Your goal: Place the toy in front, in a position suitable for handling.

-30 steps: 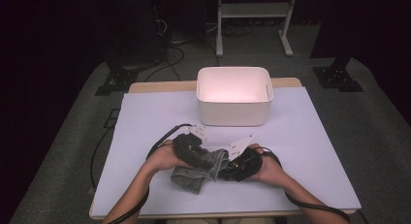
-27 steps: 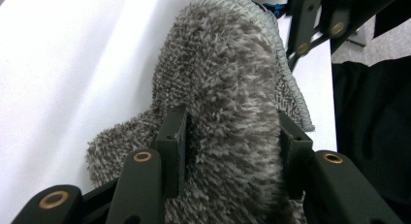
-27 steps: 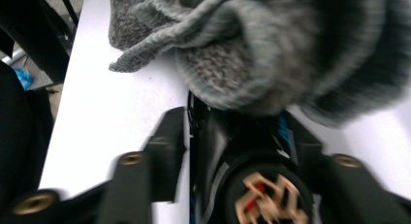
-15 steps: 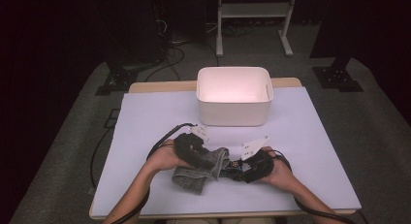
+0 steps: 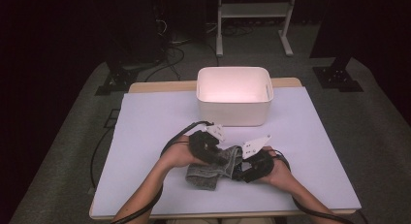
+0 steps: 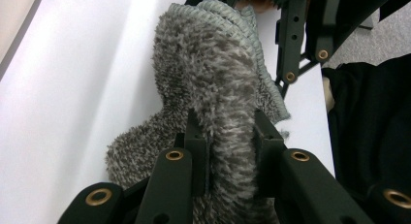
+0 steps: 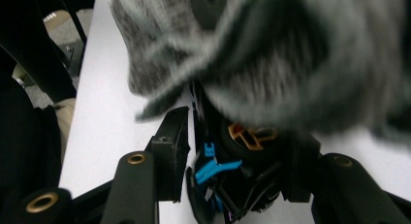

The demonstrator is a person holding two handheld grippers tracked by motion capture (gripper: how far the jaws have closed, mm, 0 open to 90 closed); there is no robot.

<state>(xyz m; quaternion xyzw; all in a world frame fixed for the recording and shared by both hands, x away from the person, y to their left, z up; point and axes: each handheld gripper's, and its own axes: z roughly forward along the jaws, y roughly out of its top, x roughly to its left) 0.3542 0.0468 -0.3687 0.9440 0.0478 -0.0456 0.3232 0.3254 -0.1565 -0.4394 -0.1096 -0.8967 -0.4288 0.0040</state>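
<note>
Handling of the fuzzy grey sock [image 5: 213,169] at the near centre of the tabletop [image 5: 145,132]: left claw [image 6: 225,141], jaws just closing, pinches its fabric, right claw [image 5: 245,171] stands part-open against its edge, hold unclear; next, likely lifting toward the white bin [image 5: 234,113].

The high view looks down toward twelve o'clock over the lavender worktop [image 5: 145,132]; both gripper views sit close, sharing the fuzzy grey knitted sock [image 6: 213,78].

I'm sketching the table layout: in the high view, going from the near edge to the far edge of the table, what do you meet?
Grey fuzzy sock → left gripper, jaws clamped on the sock, level with right gripper → bare stretch of white table cover → white bin.
</note>
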